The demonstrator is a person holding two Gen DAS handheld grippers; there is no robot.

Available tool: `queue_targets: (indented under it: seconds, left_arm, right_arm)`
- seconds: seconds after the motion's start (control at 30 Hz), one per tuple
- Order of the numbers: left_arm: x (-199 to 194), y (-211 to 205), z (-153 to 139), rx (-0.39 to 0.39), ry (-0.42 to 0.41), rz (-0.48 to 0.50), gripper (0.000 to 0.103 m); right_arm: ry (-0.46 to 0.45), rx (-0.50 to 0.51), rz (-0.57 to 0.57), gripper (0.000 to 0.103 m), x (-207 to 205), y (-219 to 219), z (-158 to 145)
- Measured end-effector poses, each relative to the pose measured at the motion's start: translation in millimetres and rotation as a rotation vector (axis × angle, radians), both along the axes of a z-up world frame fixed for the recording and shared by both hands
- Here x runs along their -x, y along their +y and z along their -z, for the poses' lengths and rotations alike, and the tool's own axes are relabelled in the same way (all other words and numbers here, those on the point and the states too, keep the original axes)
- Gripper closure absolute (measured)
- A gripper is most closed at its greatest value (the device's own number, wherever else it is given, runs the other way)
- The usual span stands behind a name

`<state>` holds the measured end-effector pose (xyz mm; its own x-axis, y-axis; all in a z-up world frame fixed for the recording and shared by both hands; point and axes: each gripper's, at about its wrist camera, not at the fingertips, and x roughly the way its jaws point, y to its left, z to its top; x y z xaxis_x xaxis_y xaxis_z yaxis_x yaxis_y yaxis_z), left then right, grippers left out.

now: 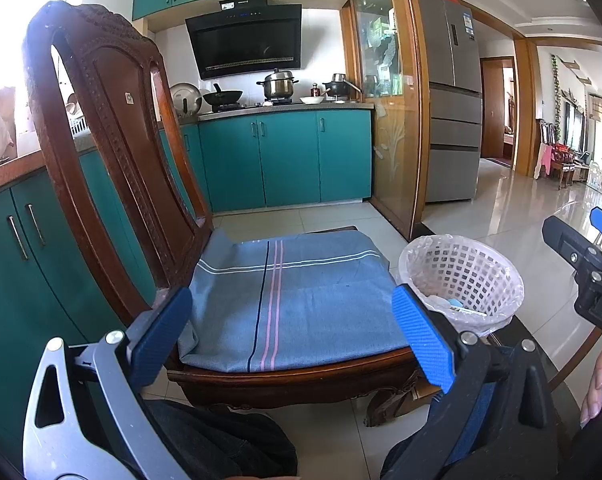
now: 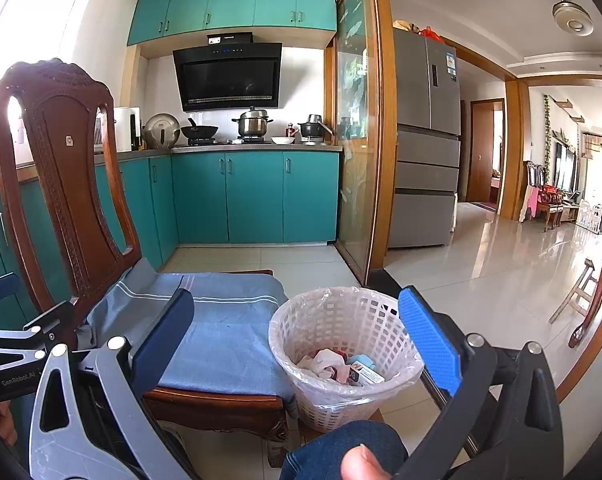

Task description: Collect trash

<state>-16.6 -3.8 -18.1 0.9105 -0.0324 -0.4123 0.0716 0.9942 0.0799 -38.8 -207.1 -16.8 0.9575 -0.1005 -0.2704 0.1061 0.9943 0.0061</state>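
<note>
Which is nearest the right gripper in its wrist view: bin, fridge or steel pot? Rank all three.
1. Bin, just ahead of the right gripper, beside the chair.
2. Fridge, farther off, right of the glass door.
3. Steel pot, on the stove against the back wall.

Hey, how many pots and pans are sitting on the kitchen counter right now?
3: a black wok on the left burner, a lidded steel pot in the middle, and a dark pot at the right end. More may be hidden behind the chair back.

Empty left claw (image 1: pixel 297 334) over chair (image 1: pixel 113 128)
</note>
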Motion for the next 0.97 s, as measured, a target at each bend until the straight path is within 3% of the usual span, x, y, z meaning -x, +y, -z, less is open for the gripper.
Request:
queue_targets:
  seconds: [0.7,0.97]
  left_arm:
    - [0,-5,1,-0.012,0.007,0.006,0.003]
    - [-23,6,7,0.003,0.044,-0.013,0.003]
  right_arm:
    - [0.032,-0.005,-0.022,0.003,-9,-4,5]
    - [0.049,-0.005,-0.056,0.003,-15,0,7]
